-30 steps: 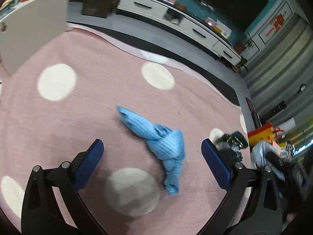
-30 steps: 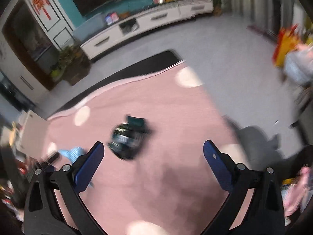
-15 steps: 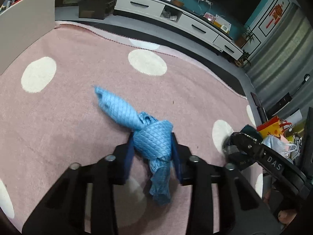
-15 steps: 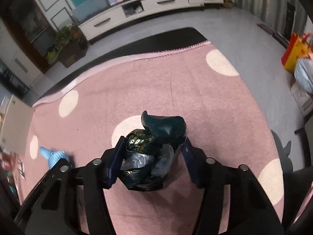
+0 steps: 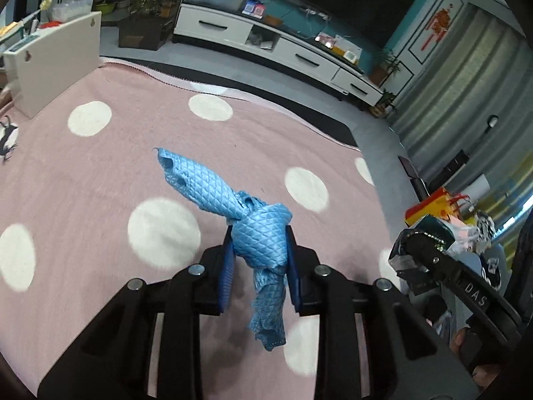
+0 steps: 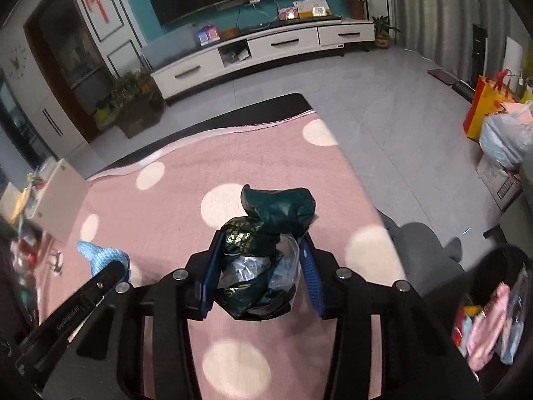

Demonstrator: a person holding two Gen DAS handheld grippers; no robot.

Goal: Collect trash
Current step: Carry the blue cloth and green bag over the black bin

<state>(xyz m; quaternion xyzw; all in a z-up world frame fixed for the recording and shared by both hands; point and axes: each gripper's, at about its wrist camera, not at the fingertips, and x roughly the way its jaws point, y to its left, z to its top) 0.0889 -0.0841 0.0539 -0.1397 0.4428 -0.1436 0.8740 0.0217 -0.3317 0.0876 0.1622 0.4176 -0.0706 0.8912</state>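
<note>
While both jaws are closed, the left gripper [image 5: 259,260] pinches the blue cloth [image 5: 233,213], its length pointing forward-left, and the right gripper [image 6: 260,271] clamps the dark wrapper bundle [image 6: 266,250].

Light-blue quilted cloth [image 5: 256,233]; dark-green gold-printed wrapper [image 6: 266,240]; pink rug [image 5: 100,180], white dots.

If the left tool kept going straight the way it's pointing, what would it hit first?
Most likely the pink dotted rug. The left tool, shut on the blue quilted cloth, points down and forward over bare rug, with nothing else in that line; depth is uncertain.
</note>
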